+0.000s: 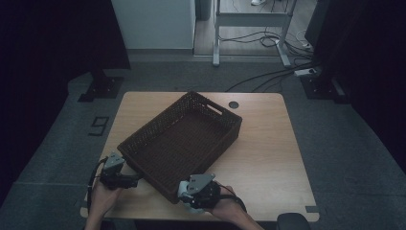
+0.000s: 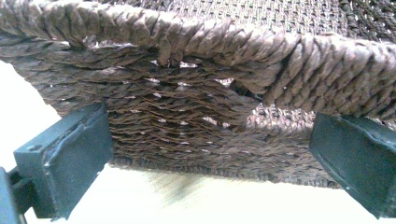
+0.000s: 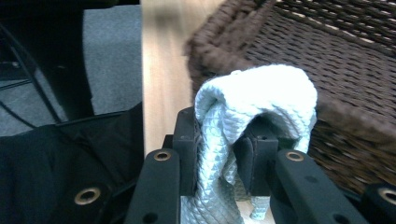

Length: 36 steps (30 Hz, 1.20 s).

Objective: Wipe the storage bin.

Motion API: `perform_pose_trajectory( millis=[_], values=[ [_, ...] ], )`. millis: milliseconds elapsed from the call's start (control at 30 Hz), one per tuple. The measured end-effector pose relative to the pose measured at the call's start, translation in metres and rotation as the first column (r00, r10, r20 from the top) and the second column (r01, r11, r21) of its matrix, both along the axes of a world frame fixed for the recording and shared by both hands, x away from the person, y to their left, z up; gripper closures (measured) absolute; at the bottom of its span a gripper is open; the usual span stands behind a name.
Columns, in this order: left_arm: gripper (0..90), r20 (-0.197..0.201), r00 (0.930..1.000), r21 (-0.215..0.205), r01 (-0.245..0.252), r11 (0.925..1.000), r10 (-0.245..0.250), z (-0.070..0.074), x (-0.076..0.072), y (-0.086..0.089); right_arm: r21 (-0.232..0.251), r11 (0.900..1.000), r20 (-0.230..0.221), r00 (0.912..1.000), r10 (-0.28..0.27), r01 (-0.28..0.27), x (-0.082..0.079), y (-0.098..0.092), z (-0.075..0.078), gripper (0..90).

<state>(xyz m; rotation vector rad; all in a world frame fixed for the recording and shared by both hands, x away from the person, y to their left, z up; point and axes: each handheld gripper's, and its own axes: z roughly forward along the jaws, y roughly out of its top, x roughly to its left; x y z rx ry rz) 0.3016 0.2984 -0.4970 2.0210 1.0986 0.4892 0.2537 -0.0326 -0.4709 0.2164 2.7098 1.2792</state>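
**benchrat:** Tongs first. Right gripper (image 3: 219, 154) has its jaws pinched on a folded white quilted cloth (image 3: 254, 100); the fabric humps up over the fingertips and a tail hangs down between them. From the high view that same right gripper (image 1: 187, 195) sits at about 6 o'clock on the table, touching or just shy of the near corner of the brown wicker basket (image 1: 143, 136). Can't tell which.

**wickerfan:** And the left one?

**benchrat:** Left gripper (image 2: 210, 154) has its jaws wide apart, nothing pressed between them. They frame the basket's outer wall (image 2: 187, 121) close up, with the braided rim right above. In the high view the left gripper (image 1: 134, 180) is at about 7 o'clock, beside the basket's near-left side. Might be steadying it, but the pads aren't clamping anything.

**wickerfan:** So which step is this?

**benchrat:** My read: carrying the cloth over to drop it in. The cloth is outside the basket, down at the near corner and below the rim line as the right gripper view shows it. The inside of the basket looks bare.

**wickerfan:** Next move?

**benchrat:** Lift enough for that hanging tail to clear the rim, travel toward 12 o'clock over the woven floor, then let the jaws part. The tail could snag the weave if it goes in low. Basket sits skewed on the wooden table (image 1: 268, 158), so the corner is the closest way in.
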Motion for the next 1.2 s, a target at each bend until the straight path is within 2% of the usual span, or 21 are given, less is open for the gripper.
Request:
perform_pose_trajectory(
  millis=[133, 167, 200, 333, 667, 767, 900, 1200],
  values=[
    [0.0, 0.000, 1.0000, 0.004, 0.000, 1.0000, 0.000, 0.000, 0.000, 0.000, 0.012, 0.999, -0.018, 0.9988, 0.046, -0.046, -0.006, 0.006, 0.000, 70.3],
    [0.0, 0.004, 1.0000, 0.006, 0.002, 1.0000, -0.002, 0.000, 0.000, 0.000, 0.001, 0.999, -0.007, 0.9987, 0.050, -0.050, -0.008, 0.008, 0.000, 70.4],
    [0.0, 0.005, 1.0000, 0.006, 0.003, 1.0000, -0.003, 0.000, 0.000, 0.000, -0.011, 0.999, 0.004, 0.9988, 0.049, -0.049, -0.009, 0.010, -0.001, 70.7],
    [0.0, 0.008, 0.9999, 0.009, 0.009, 0.9999, -0.009, 0.001, -0.001, -0.001, -0.015, 0.999, -0.022, 0.9986, 0.049, -0.050, -0.004, 0.009, -0.004, 73.0],
    [0.0, 0.007, 0.9999, 0.003, 0.009, 1.0000, -0.009, 0.000, 0.000, -0.001, -0.091, 0.994, -0.057, 0.9968, 0.056, -0.061, 0.000, 0.014, -0.022, 73.0],
    [0.0, 0.007, 0.9999, 0.002, 0.008, 1.0000, -0.008, 0.000, 0.000, 0.000, -0.105, 0.992, -0.055, 0.9968, 0.058, -0.064, 0.002, 0.015, -0.025, 73.1],
    [0.0, 0.007, 0.9999, -0.003, 0.008, 1.0000, -0.008, 0.000, 0.000, 0.000, -0.109, 0.993, -0.058, 0.9976, 0.039, -0.045, 0.007, 0.010, -0.024, 73.1],
    [0.0, 0.008, 0.9999, -0.004, 0.009, 1.0000, -0.009, 0.000, 0.000, 0.000, -0.117, 0.992, -0.050, 0.9970, -0.058, 0.052, 0.025, -0.011, -0.022, 73.1]
  ],
)
